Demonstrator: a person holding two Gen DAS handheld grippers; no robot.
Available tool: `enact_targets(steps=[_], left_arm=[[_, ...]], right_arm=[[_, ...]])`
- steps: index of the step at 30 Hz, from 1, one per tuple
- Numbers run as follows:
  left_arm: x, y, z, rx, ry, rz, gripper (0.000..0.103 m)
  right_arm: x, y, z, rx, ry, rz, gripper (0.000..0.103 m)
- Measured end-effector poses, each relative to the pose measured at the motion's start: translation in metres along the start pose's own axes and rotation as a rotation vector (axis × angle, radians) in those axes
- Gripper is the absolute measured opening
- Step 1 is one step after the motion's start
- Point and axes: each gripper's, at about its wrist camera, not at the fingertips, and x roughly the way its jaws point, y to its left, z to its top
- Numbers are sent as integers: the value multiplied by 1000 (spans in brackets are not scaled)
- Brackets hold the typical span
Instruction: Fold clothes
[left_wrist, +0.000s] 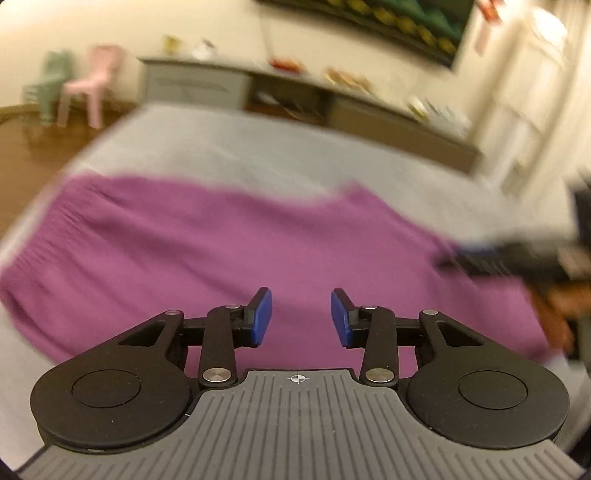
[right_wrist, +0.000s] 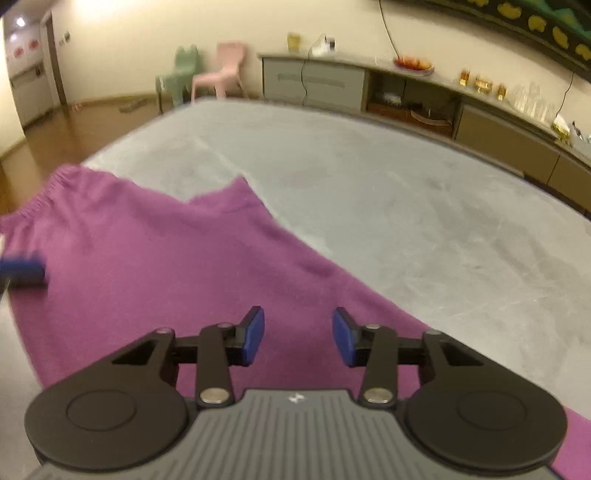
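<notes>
Just one purple garment (left_wrist: 221, 251) on the bed (right_wrist: 406, 206) (two claws, left claw (left_wrist: 301, 317) and right claw (right_wrist: 298, 336), both parted, empty)

This is a room in a home, most likely a living room. 2 small plastic children's chairs, a pink chair (right_wrist: 221, 70) and a green chair (right_wrist: 181, 72), stand side by side against a cream wall on a brown wooden floor (right_wrist: 74, 136). A long, low grey sideboard (right_wrist: 317, 79) with drawers and open shelves runs along the wall; on it sit a plate of food (right_wrist: 413, 63), gold-coloured cups (right_wrist: 482, 85) and clear glasses (right_wrist: 532, 99). A large dark-framed picture (left_wrist: 399, 22) hangs above it. A grey-covered worktop (right_wrist: 406, 206) carries a purple garment (right_wrist: 166, 266) laid out flat. The lighting is warm and domestic.
</notes>
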Motion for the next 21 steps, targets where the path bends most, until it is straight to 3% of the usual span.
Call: enact_targets(steps=[2,5,8,10,12,13,17,21], left_arm=[[9,24,6,-78,28,57,32],[11,49,10,-165,39,116,32],[-5,73,38,-191,-42,159,42],[-8,100,64,-245,-95,206,46],[4,143,83,-403,-56,62,44],[13,153,86,-424,-42,33,45],[51,183,97,-458,12,-44,44],[71,177,96,-386,70,-85,46]], right_arm=[[-8,-5,-6,-4,-11,8,41],[4,-23,-6,37,51,2,42],[0,-30,14,78,43,55,44],[4,-25,35,84,24,98,53],[12,-26,55,120,26,144,57],[20,-27,65,148,36,170,57],[54,-35,91,257,93,276,58],[78,-30,99,241,128,283,59]])
